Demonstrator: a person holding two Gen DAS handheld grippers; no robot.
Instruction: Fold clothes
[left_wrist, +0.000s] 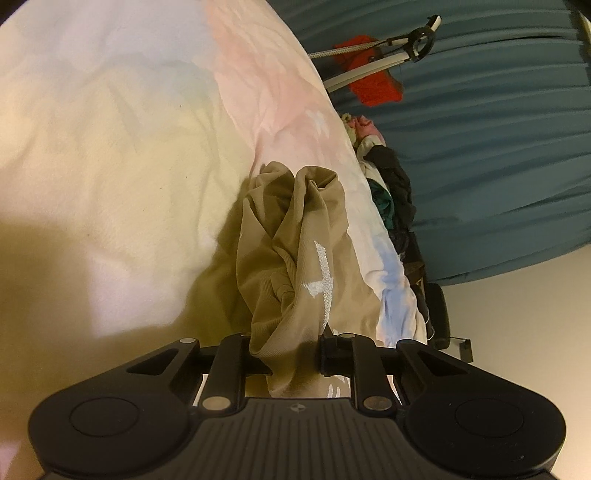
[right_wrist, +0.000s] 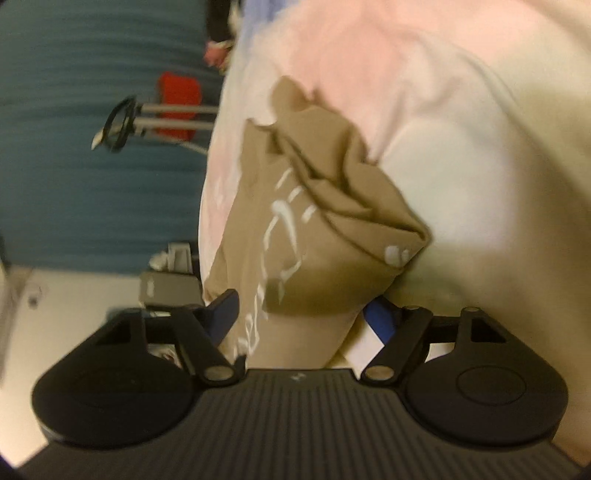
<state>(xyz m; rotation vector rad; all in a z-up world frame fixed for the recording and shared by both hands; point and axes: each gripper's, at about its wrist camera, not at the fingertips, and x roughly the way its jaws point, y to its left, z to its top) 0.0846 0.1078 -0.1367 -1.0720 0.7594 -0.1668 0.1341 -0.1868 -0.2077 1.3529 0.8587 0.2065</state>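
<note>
A tan garment (left_wrist: 295, 236) with white printed marks lies bunched on a pastel bedspread (left_wrist: 110, 147). My left gripper (left_wrist: 291, 354) is shut on a bunched edge of the tan garment, which trails away from the jaws. In the right wrist view the same tan garment (right_wrist: 314, 229) hangs crumpled in front of the camera. My right gripper (right_wrist: 299, 314) has its blue-padded jaws set wide, with the cloth passing between them; the view is blurred.
A pile of other clothes (left_wrist: 388, 184) sits at the bed's edge. Beyond it hangs a teal curtain (left_wrist: 498, 147). A red cloth on a drying rack (left_wrist: 369, 74) stands by the curtain. The rack (right_wrist: 147, 118) and the pastel bedspread (right_wrist: 461, 129) also show in the right wrist view.
</note>
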